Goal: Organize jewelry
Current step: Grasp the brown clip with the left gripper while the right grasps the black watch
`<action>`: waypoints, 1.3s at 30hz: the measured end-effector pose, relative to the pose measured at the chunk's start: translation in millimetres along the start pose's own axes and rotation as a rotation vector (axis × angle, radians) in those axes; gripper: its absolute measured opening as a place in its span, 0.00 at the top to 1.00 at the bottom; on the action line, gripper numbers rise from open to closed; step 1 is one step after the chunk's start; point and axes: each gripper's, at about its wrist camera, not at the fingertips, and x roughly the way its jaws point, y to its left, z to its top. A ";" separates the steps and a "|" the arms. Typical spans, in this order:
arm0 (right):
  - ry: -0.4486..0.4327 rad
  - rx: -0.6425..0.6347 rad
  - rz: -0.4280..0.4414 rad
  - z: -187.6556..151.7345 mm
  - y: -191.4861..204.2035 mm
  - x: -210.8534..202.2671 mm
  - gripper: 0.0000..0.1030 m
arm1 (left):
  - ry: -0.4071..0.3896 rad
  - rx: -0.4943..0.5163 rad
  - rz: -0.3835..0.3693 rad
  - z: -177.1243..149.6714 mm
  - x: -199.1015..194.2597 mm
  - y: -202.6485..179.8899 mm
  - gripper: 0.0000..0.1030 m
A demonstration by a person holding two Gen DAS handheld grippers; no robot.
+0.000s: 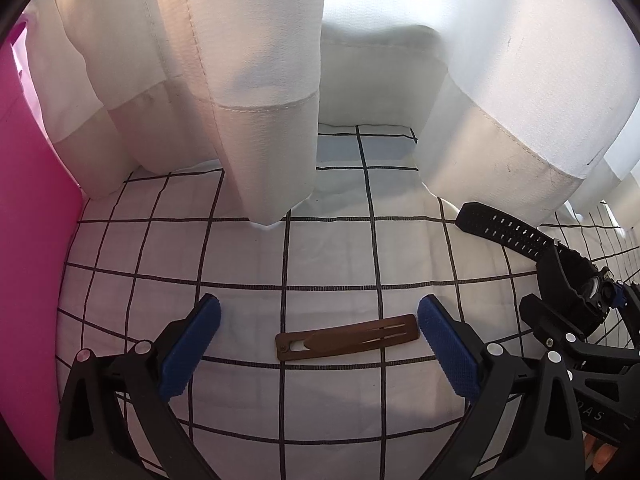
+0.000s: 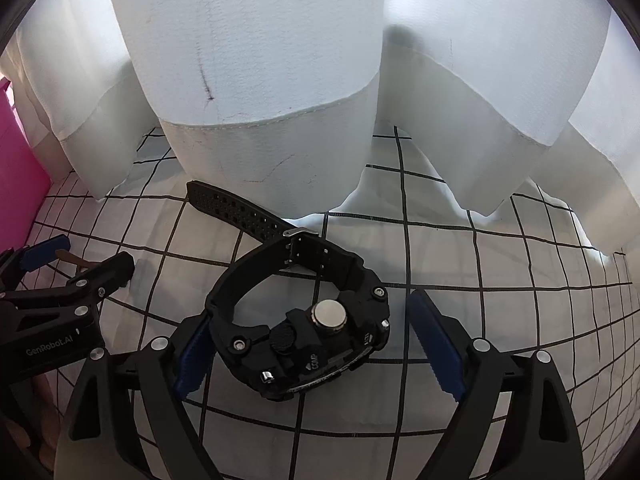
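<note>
Left gripper [image 1: 319,350] spread wide, flanking a brown hair clip [image 1: 347,342] flat on the checked cloth [image 1: 328,248]. Right gripper [image 2: 308,354] spread too, black watch [image 2: 304,320] between, touching the left pad only.

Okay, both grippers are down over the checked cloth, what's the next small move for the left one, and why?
Probably close the left gripper on the flat brown slotted hair clip. The clip lies flat on the white black-gridded cloth directly between the open blue pads, one end near the right-hand pad, with nothing pressing on it yet. Lowering slightly first may help, since the clip is thin.
</note>
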 end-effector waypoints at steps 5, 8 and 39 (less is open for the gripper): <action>-0.018 0.006 0.015 -11.1 -1.1 -7.8 0.18 | -0.020 0.024 -0.012 -13.6 -11.0 0.2 0.14; -0.025 0.012 0.024 -19.8 0.3 -10.7 0.19 | -0.030 0.024 -0.019 -22.1 -23.4 4.7 0.30; -0.065 0.022 0.076 -83.6 -41.7 -65.1 0.34 | -0.110 -0.017 -0.125 -32.0 -76.2 27.0 0.99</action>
